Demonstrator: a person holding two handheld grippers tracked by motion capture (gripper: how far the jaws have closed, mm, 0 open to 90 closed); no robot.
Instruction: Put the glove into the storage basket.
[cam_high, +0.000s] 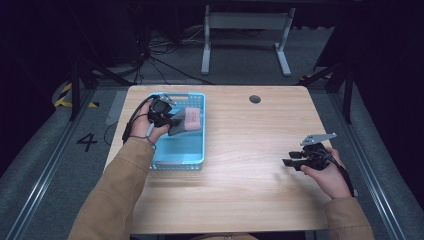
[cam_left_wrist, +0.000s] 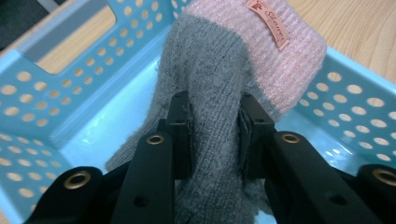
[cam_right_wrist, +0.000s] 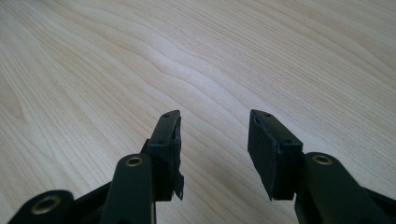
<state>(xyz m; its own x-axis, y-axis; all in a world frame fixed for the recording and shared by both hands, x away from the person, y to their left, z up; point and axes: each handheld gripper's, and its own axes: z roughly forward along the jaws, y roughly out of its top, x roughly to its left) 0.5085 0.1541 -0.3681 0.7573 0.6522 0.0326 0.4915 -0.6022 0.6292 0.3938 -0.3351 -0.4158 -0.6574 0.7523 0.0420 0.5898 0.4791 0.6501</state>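
Note:
A grey knitted sock with a pink cuff is pinched between the black jaws of my left gripper, which is shut on its grey part. It hangs inside a light blue perforated basket. From above, the sock and left gripper are over the far half of the basket, at the table's left. My right gripper is low over the bare wood at the right, pointing left. Its jaws stand open with nothing between them.
The wooden table has a round cable hole near its far edge. Beyond it, a white table frame and cables lie on the dark floor. A brown sleeve reaches in at the lower left.

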